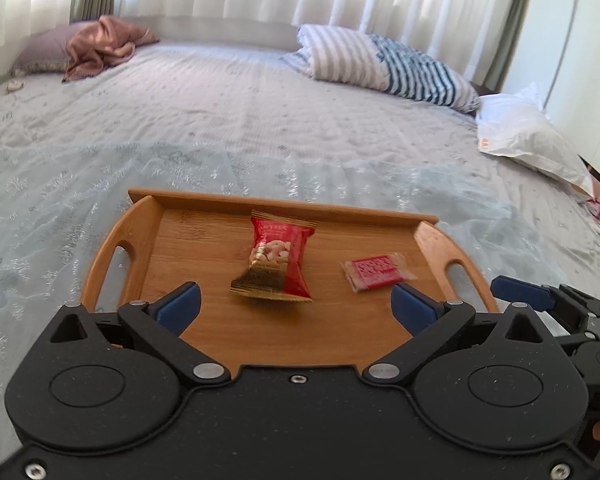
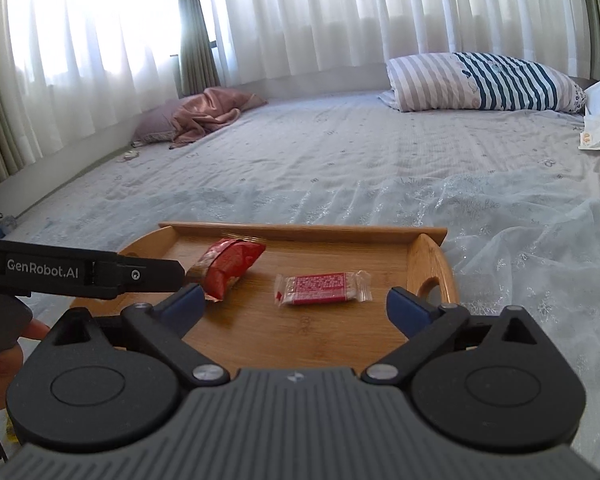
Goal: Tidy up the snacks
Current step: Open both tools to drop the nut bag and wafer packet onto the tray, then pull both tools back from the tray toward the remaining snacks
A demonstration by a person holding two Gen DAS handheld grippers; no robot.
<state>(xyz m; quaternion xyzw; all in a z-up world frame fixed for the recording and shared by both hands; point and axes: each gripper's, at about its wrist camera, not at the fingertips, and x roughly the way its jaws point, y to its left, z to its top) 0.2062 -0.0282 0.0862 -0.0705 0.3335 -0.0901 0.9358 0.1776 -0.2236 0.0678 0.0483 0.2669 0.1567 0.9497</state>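
A wooden tray (image 1: 188, 240) with two cut-out handles sits on the bed; it also shows in the right wrist view (image 2: 332, 332). On it lie a red nut packet (image 1: 278, 260) and a small red wrapped bar (image 1: 376, 272). The packet (image 2: 230, 266) and the bar (image 2: 322, 289) both show in the right wrist view. My left gripper (image 1: 296, 306) is open over the tray's near side, its jaws wide apart, with the packet just beyond them. My right gripper (image 2: 294, 304) is open and empty over the tray, near the bar. The left gripper's body (image 2: 80, 272) shows at the left of the right wrist view.
The tray rests on a sheer embroidered cloth (image 1: 60, 192) over the grey bedspread. A striped pillow (image 1: 384, 64) and a white plastic bag (image 1: 528, 136) lie at the far right, a pink cloth on a cushion (image 1: 100, 46) at the far left. Curtains hang behind.
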